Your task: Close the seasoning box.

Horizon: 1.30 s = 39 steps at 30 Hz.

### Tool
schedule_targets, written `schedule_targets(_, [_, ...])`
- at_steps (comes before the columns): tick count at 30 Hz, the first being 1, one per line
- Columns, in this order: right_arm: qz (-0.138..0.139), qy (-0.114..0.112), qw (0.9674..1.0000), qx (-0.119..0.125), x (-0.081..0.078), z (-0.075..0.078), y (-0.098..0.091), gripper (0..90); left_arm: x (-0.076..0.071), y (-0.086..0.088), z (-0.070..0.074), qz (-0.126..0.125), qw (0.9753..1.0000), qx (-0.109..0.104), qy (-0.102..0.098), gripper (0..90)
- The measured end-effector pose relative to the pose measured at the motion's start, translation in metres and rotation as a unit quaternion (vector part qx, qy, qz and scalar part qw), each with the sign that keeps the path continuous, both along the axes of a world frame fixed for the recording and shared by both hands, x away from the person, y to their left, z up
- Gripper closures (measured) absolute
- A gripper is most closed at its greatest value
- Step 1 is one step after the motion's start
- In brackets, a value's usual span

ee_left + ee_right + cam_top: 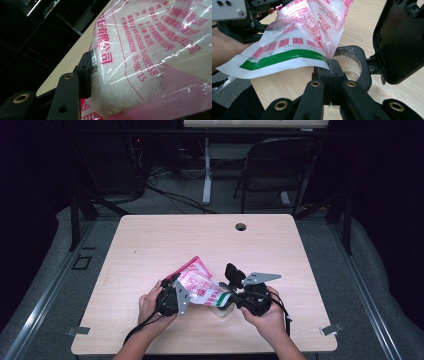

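The right gripper [331, 72] has its jaws pressed fully together, pinching the corner of the bag [297, 37] at its sealed end, just where the green stripe [284, 57] runs out. In front of those jaws a black ring [364, 65] with a glass-like inside stands on the table [359, 30], and a black lid [402, 42] stands up beside it; what it belongs to I cannot tell.

The left gripper [172, 297] stands about half open, and its visible pad presses the plump side of the bag [150, 62] by the barcode; the other jaw is hidden behind the bag, so it appears to hold the filled body from both sides.

The bag [200, 282] hangs between the two grippers over the near middle of the table [150, 245], lifted off the wood at the sealed end. It is thin clear film printed in pink, filled with white grains. I judge it soft and slumping, fairly heavy for its size, with slippery film that may creep out of a pinch. The flat seal is the firm place to grip; the body needs a broad squeeze, not too hard, or the film could split.

In the high view its long axis runs from the far left down to the near right, the sealed green-striped end pointing at the right gripper [235, 300].
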State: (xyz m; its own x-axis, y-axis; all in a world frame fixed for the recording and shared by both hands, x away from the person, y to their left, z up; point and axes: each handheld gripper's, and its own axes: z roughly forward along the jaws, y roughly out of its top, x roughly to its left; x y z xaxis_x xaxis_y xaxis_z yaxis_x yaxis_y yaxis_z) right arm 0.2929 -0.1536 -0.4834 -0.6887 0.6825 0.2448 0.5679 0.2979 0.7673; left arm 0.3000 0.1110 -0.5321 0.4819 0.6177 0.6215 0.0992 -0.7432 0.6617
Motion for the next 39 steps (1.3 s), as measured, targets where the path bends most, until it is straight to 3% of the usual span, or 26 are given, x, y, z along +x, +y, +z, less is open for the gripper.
schedule_targets(19, [-0.003, -0.003, 1.0, 0.007, -0.0012, 0.0023, -0.0022, 90.0, -0.0029, -0.0012, 0.0033, -0.001, 0.9996, 0.012, -0.024, 55.4])
schedule_targets(31, [-0.005, -0.008, 0.9999, 0.009, -0.0043, 0.0034, -0.0042, 90.0, -0.0054, -0.0055, 0.0032, -0.007, 0.9973, 0.044, -0.057, 55.9])
schedule_targets(39, [-0.006, -0.01, 0.9999, 0.007, -0.0052, 0.0031, -0.0056, 90.0, -0.0059, -0.0078, 0.0031, -0.01, 0.9959, 0.059, -0.069, 56.2])
